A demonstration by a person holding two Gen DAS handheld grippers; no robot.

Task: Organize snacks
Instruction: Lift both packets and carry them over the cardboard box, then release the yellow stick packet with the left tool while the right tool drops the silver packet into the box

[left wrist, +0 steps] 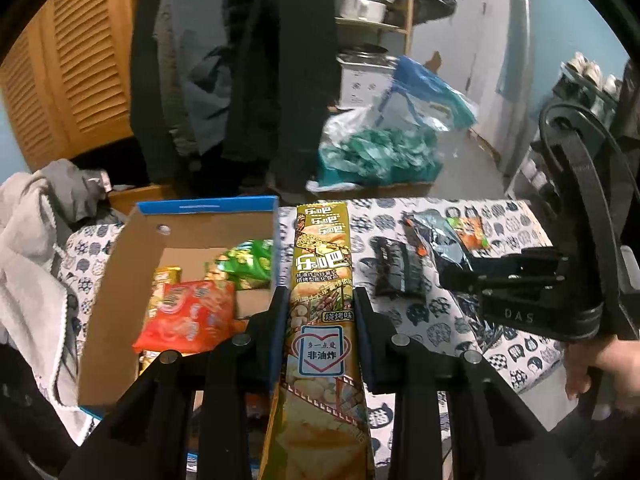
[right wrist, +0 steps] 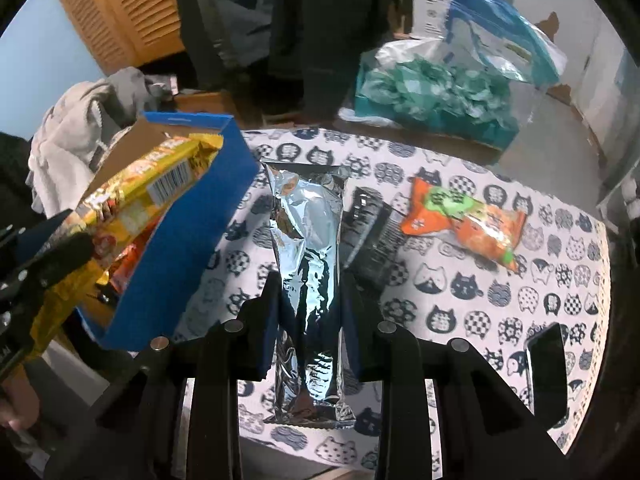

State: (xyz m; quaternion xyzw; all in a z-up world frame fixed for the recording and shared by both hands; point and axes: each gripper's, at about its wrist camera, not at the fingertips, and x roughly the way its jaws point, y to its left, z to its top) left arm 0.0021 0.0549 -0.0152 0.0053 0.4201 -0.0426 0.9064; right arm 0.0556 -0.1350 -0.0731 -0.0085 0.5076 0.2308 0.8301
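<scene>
My left gripper point(left wrist: 320, 304) is shut on a long gold chips box point(left wrist: 322, 300), held over the right wall of the blue cardboard box point(left wrist: 208, 204). The cardboard box holds a red snack bag point(left wrist: 188, 316), a green bag point(left wrist: 250, 262) and a yellow pack. My right gripper point(right wrist: 310, 304) is shut on a long silver foil packet point(right wrist: 308, 272) above the table. A black packet point(right wrist: 368, 236) and an orange-green snack pack point(right wrist: 464, 222) lie on the cat-print tablecloth point(right wrist: 500, 300). The gold box point(right wrist: 132, 196) and blue cardboard box point(right wrist: 192, 240) show at the left of the right wrist view.
A black phone point(right wrist: 548, 364) lies near the table's right front edge. Grey clothes point(left wrist: 36, 248) are heaped left of the cardboard box. A teal bag pile point(right wrist: 432, 92) and hanging coats point(left wrist: 240, 60) stand behind the table. Louvred wooden doors point(left wrist: 76, 64) are at the far left.
</scene>
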